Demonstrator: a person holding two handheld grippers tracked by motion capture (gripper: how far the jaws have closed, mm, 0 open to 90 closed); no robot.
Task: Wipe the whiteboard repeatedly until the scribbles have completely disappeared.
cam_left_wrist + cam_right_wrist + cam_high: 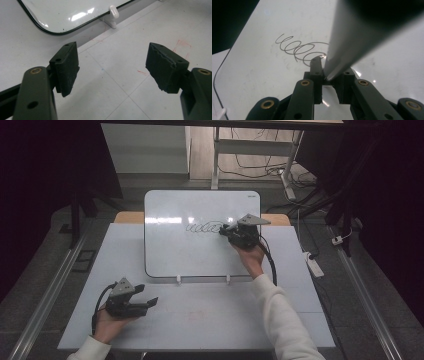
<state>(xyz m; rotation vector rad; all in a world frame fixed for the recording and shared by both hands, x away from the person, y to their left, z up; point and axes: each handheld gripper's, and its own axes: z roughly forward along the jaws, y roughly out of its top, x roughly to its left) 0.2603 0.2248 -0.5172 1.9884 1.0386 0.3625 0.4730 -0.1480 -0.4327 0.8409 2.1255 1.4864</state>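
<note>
Whiteboard (200, 255): scribble (299, 48) on it | your right gripper (328, 75) clamps a marker (347, 42) | left gripper (112, 67) wide, empty | risk: pressing hard tips the propped board.

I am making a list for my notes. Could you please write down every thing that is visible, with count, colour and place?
white rectangular whiteboard with dark rim: one, white, lying at the middle of the table's far half
looping scribble: one, dark, upper middle of the whiteboard
grey marker pen: one, grey, gripped between the right gripper's jaws, by the scribble's end
white clips: two, white, at the whiteboard's near edge
white table top: one, white, faint red marks
white power strip: one, white, floor right of the table
left gripper: one, black, open, near left of the table
right gripper: one, black, over the whiteboard
</note>
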